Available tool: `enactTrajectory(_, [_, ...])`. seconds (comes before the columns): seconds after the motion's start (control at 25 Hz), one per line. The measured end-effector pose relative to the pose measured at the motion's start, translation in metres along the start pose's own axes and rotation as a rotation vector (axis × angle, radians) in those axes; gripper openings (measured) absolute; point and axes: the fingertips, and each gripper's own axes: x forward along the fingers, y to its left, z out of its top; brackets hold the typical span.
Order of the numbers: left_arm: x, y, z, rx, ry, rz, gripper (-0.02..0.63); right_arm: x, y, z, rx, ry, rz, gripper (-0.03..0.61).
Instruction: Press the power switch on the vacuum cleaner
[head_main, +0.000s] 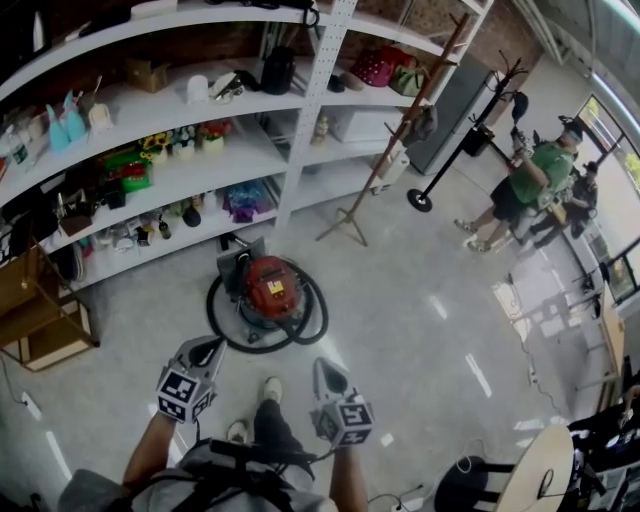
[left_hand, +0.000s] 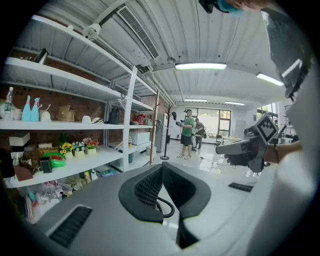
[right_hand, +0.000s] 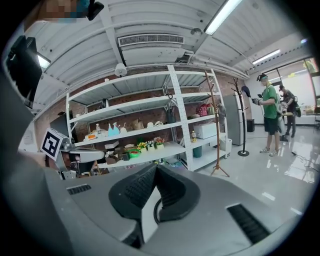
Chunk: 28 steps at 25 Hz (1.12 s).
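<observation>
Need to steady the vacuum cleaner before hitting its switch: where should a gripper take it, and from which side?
Likely the top of the red vacuum cleaner, from straight above: it sits upright, and its black hose rings the body, blocking the sides. No handle is discernible.

Switch on vacuum cleaner (head_main: 272, 288) too small

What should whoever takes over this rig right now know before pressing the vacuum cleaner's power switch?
Left hand-held gripper: jaws together, empty, held in the air short of the vacuum.
Right hand-held gripper: the same, jaws together and empty.
The red vacuum cleaner stands on the floor ahead, before the shelves, with its hose coiled round it. Neither gripper touches it.
Done: nothing yet.
Left: find the switch, which is too small to pick out here, then reach down and press it.
</observation>
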Motion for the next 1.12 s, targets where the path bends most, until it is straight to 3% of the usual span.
enactTrajectory(0.72, [0.135, 0.043, 0.023, -0.069, 0.028, 0.087, 0.008, 0.116, -0.101, 0.027, 0.037, 0.074, 0.105, 0.012])
enactTrajectory(1.12, [0.183, 0.065, 0.034, -0.059, 0.036, 0.144, 0.009, 0.161, -0.136, 0.037, 0.026, 0.091, 0.160, 0.012])
